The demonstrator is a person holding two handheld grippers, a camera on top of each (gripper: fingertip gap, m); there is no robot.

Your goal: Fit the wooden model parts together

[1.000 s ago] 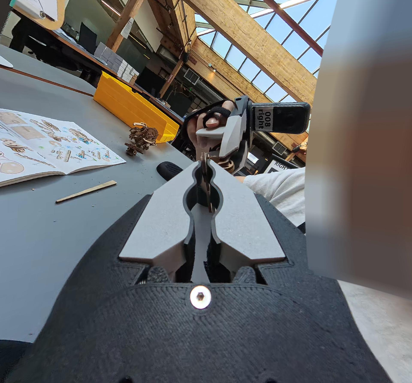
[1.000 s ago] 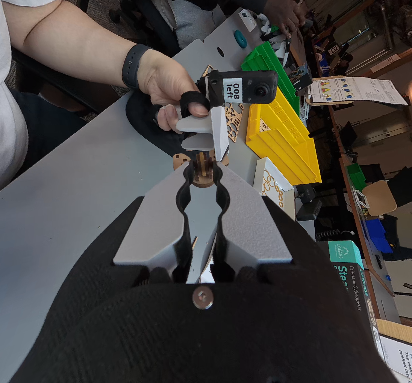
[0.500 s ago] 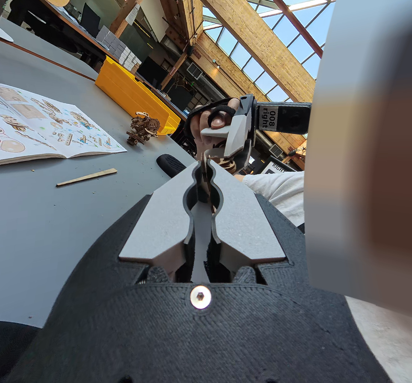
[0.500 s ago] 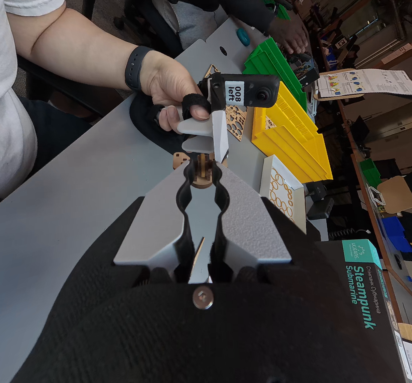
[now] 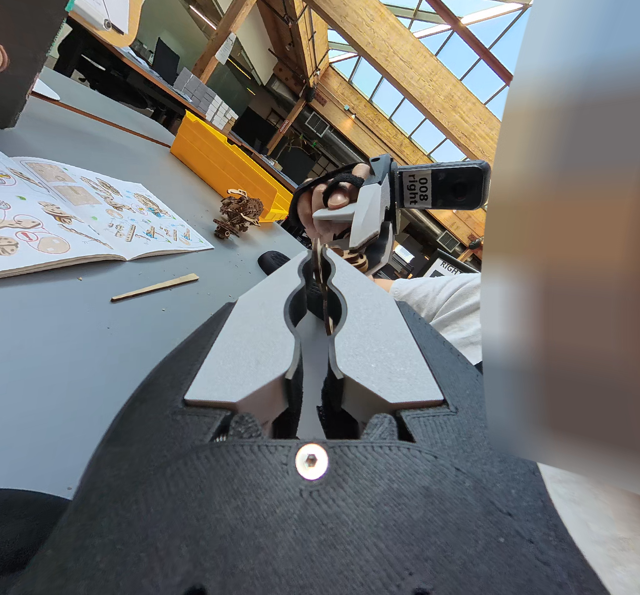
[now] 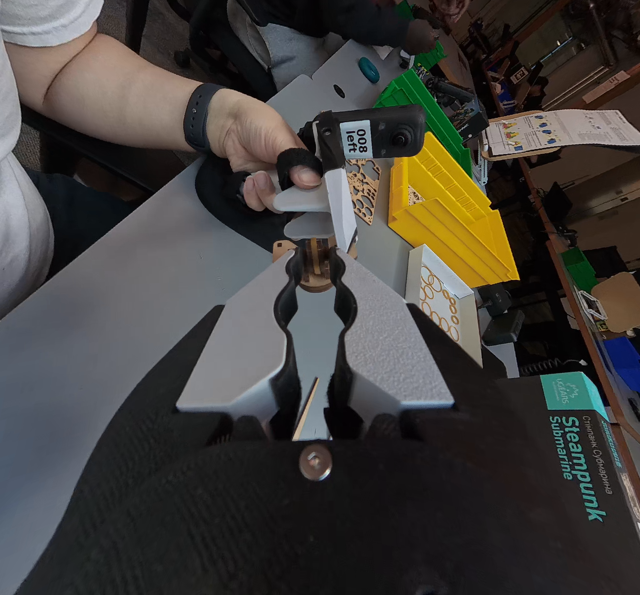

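My left gripper [image 5: 317, 255] is shut on a thin flat wooden part [image 5: 321, 287] held edge-on between its fingers. My right gripper [image 6: 313, 254] is shut on a small wooden sub-assembly [image 6: 314, 268] with a round base and upright slats. The two grippers face each other tip to tip above the grey table [image 6: 121, 301], so the two pieces meet. The right gripper also shows in the left wrist view [image 5: 372, 221] with its wooden piece [image 5: 355, 259]. The left gripper shows in the right wrist view [image 6: 332, 204].
An open instruction booklet [image 5: 79, 211], a loose wooden strip [image 5: 156, 288] and a built wooden model [image 5: 239, 213] lie on the table. Yellow bins [image 6: 446, 204], green bins [image 6: 415, 100], a cut-out plywood sheet [image 6: 363, 187], a white tray of rings [image 6: 436, 298] and a dark box [image 6: 571, 467] stand at the right. Less than 4 cm separates the two grippers' tips.
Both grippers have stayed tip to tip, shut on their pieces. The left wrist view has tilted a little and the right wrist view has shifted slightly.
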